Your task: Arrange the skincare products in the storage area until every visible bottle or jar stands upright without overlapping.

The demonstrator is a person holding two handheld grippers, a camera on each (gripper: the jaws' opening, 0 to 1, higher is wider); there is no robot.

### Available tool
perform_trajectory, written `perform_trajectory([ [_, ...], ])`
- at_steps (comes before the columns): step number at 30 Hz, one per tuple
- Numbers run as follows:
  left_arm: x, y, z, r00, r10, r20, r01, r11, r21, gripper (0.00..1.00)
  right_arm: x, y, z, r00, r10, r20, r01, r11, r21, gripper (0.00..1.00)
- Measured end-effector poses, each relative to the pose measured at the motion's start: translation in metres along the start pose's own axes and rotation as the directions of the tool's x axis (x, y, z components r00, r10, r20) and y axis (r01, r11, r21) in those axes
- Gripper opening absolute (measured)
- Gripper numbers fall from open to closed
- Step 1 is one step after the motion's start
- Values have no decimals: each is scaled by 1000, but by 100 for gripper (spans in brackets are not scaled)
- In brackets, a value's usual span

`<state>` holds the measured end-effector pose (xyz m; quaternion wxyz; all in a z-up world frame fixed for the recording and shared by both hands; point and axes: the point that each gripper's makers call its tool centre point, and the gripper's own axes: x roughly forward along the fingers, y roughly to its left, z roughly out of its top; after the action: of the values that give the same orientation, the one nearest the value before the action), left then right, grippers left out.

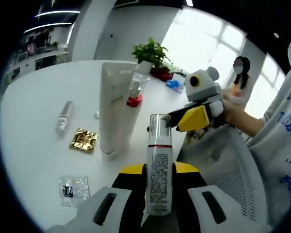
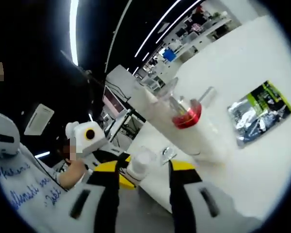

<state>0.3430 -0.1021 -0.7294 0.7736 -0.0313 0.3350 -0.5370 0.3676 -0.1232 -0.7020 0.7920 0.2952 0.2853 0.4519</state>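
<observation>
Left gripper view: a round white table [image 1: 48, 145] sits in a bright room with big windows behind and ceiling light strips off to the upper left. The left gripper [image 1: 157, 187] has its yellow-tipped jaws clamped on a slim spray bottle [image 1: 158, 174], white label with fine print and a clear cap, standing upright right at the table's near edge. A tall white tube [image 1: 114, 109] stands on its cap mid-table, and a clear-capped bottle with a red collar [image 1: 136, 92] is just behind it. Lying flat on the table are a small silvery vial [image 1: 64, 117], a crinkly gold sachet [image 1: 84, 140] and a clear sachet [image 1: 73, 189]. A potted plant [image 1: 153, 56] sits at the far edge. The right gripper [image 1: 196, 116] comes in from the right, held in a hand [image 1: 233, 109]; whether it's open is hard to tell here.

Right gripper view: everything's tilted. The right gripper [image 2: 143, 182] has its jaws apart, nothing between them. The left one's bottle cap shows blurry beyond the gap. The white tube [image 2: 184, 128] and red-collared bottle [image 2: 186, 114] lean across the frame, with a shiny silver-and-green sachet [image 2: 259, 114] on the table [image 2: 233, 58].
</observation>
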Motion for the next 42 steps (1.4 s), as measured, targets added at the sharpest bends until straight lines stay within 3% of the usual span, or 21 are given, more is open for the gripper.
perform_trajectory([
  [9,7,-12,7,995,-83,60,88,993,-76,16,-1,3,7,998,26,49,-28,999,41,32],
  [21,16,-14,7,994,-97,51,100,993,-66,16,-4,0,13,998,3,61,-4,1000,21,24],
  [24,19,-13,5,995,-86,44,87,996,-33,17,-4,0,13,998,-9,57,9,1000,12,23],
  [30,22,-7,5,998,-45,42,44,999,27,18,-3,-1,14,998,-58,40,60,996,-62,22],
  [35,26,1,1,1000,21,-15,-19,993,119,26,-2,-5,13,993,-115,8,115,981,-156,22],
  [37,27,3,-2,999,35,-40,-29,990,140,30,-2,-6,15,991,-135,6,134,972,-196,21],
  [42,33,7,-1,996,74,-59,-60,978,198,27,-1,-9,14,981,-190,-26,173,935,-308,21],
])
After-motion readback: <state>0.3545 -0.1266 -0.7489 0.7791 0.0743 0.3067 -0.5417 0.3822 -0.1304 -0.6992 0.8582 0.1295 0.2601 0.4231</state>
